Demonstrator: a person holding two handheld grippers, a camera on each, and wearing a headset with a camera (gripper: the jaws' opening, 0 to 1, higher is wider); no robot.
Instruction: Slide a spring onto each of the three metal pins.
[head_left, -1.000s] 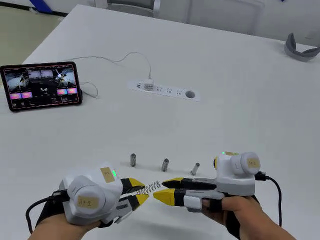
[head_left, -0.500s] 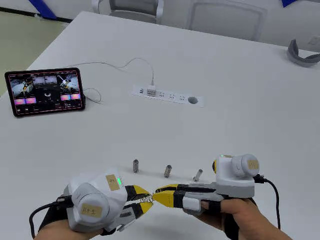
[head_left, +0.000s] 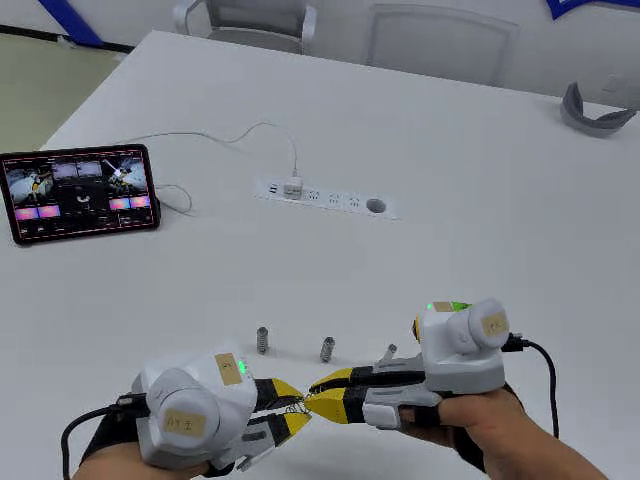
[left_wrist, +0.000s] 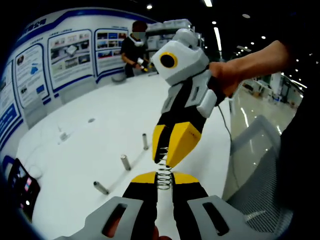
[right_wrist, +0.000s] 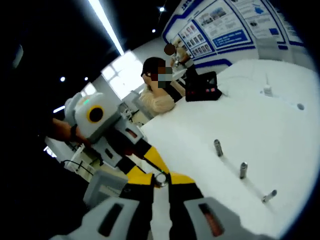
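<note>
**A:** Head view is showing the spring (head_left: 299, 404) sitting low in the frame, just left of centre. The left gripper (head_left: 289, 405) and the right gripper (head_left: 319, 394) are meeting tip to tip around it.

**B:** Are both gripping it?

**A:** It is looking that way. In the left gripper view its own jaws are sitting narrow around the lower coils, and the right gripper's yellow tips are pinching the upper end.

**B:** What is worrying you?

**A:** The spring is looking squeezed between two grips. If one gripper is letting go while the coils are loaded, I am expecting the spring to jump away across the desk (head_left: 450, 230). If the tips are drifting out of line, it could be kinking instead. The three metal pins (head_left: 327, 349) are standing in a row just above the grippers, and the rightmost pin (head_left: 387, 354) is appearing to lean, so coils may be snagging on its tip.

**B:** And the hands?

**A:** The left hand (head_left: 110, 462) and right hand (head_left: 478, 425) are holding the grippers roughly level along the bottom edge, pointing at each other.
</note>
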